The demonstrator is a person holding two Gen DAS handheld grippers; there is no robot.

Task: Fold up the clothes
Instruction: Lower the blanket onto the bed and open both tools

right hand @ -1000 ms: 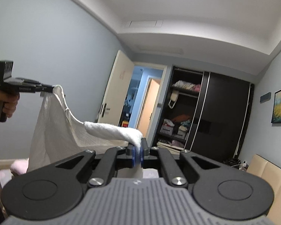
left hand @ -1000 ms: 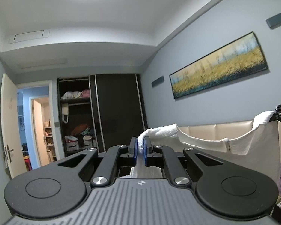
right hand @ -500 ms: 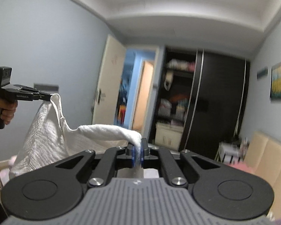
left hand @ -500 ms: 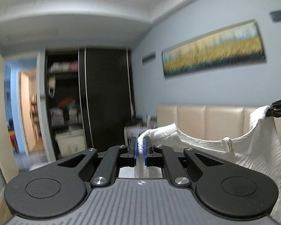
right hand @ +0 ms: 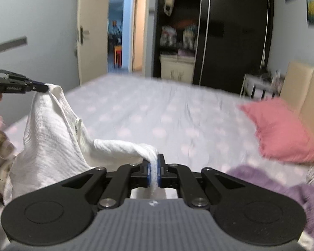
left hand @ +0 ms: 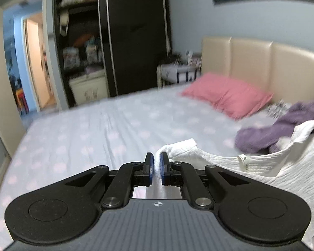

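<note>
Fabric of the white garment (left hand: pixel 272 167) hung taut between left gripper (left hand: pixel 156 167) and right gripper (right hand: pixel 153 172), each pinched tight on a shoulder. Lowering evenly onto the bed (left hand: pixel 94 129) beyond would keep it flat.

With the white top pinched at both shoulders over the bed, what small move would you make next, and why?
Probably lower both grippers together to lay it flat. The left gripper and right gripper each clamp a shoulder of the white top, which hangs between them above the bare bedsheet. I would steer it clear of the purple garment lying on the right.
</note>
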